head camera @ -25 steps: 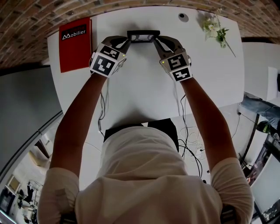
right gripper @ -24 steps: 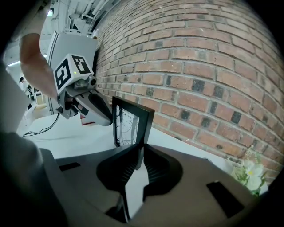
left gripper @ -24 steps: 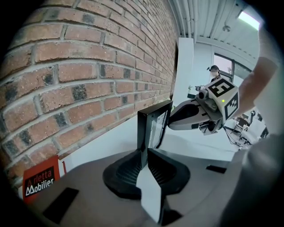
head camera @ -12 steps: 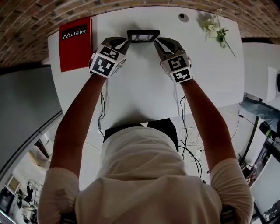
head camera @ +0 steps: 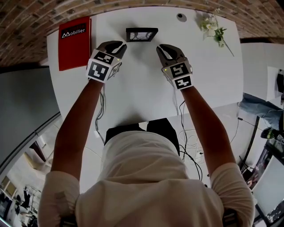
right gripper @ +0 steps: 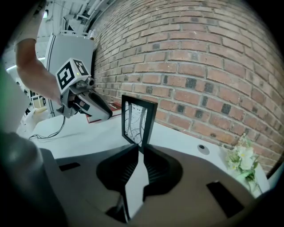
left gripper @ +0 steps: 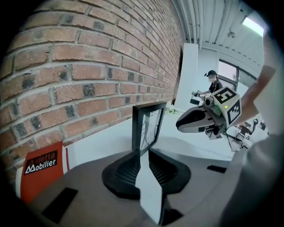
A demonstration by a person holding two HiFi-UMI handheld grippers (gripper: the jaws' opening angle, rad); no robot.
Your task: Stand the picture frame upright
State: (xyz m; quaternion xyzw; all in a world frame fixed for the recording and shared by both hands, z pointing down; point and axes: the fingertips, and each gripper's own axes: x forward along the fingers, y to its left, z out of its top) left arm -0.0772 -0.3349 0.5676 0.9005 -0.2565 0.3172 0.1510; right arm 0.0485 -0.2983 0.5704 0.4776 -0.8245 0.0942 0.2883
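The black picture frame (head camera: 141, 34) stands upright by itself near the far edge of the white table (head camera: 142, 88), close to the brick wall. My left gripper (head camera: 117, 45) is drawn back to the frame's near left, and my right gripper (head camera: 162, 48) to its near right; neither touches it. In the left gripper view the frame (left gripper: 148, 126) rises beyond my left gripper (left gripper: 141, 153). Its jaws have just been opening and hold nothing. In the right gripper view the frame (right gripper: 138, 120) stands past my right gripper (right gripper: 138, 154), whose jaws show a narrow empty gap.
A red booklet (head camera: 75, 43) lies at the table's far left. A sprig of white flowers (head camera: 215, 31) lies at the far right, with a round cable hole (head camera: 180, 17) beside it. The brick wall (head camera: 53, 11) runs right behind the table. Cables hang below the near edge.
Both grippers, which were at the frame's two sides a second ago, have let go and pulled back toward me. The frame stays standing where it was.
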